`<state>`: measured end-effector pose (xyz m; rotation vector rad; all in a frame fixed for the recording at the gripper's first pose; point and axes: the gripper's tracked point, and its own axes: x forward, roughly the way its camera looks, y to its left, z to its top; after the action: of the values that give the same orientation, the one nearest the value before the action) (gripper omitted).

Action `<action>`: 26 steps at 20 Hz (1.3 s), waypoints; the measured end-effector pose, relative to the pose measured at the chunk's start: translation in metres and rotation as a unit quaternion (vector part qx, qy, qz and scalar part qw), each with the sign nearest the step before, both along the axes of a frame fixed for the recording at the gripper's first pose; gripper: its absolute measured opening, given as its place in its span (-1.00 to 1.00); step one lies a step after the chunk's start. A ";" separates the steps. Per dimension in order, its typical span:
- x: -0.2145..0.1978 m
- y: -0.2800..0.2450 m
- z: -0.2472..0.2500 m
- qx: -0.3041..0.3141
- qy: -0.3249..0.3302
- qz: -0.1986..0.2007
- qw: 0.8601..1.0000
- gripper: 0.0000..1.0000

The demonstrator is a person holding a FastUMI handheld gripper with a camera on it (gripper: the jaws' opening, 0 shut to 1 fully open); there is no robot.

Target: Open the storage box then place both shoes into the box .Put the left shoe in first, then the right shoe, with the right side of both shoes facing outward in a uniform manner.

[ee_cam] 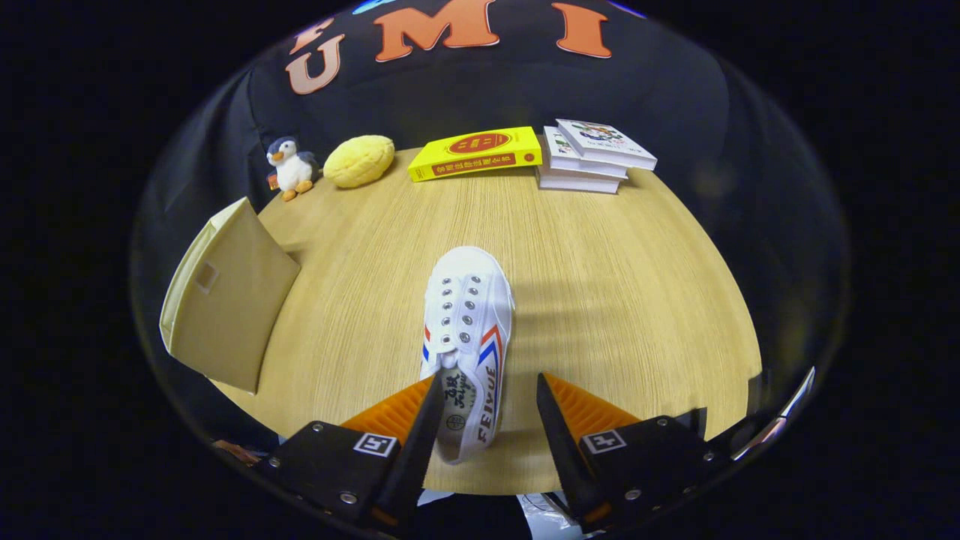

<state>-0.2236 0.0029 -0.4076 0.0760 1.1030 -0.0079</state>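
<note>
Claw [484,390] spread wide over a white shoe [466,337] on the counter [615,300].
The shoe's heel lies between the fingers, beside the left one, toe pointing away; neither finger presses it. A beige box [229,296] stands well off to the left, books [592,156] and toys beyond.

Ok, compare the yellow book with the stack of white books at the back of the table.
The yellow book is a single volume lying flat; the white books are a stack of about three. The yellow book has a bright cover with a red round emblem; the stack is mostly white with a small picture on top. The yellow book lies nearer the yellow plush. Both lie flat at the table's far edge, well beyond the open gripper.
</note>
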 end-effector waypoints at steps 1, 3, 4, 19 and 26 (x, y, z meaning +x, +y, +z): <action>0.000 0.001 -0.008 0.001 0.006 0.007 1.000 0.46; 0.004 -0.006 -0.022 -0.016 0.008 0.014 1.000 0.38; 0.010 -0.010 -0.026 -0.021 0.000 0.015 1.000 0.28; 0.035 -0.013 -0.043 0.019 -0.079 0.009 0.997 -0.84; 0.061 0.003 -0.002 0.035 -0.109 -0.037 0.993 -0.97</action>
<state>-0.1623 0.0062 -0.4093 0.1763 0.8819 -0.0275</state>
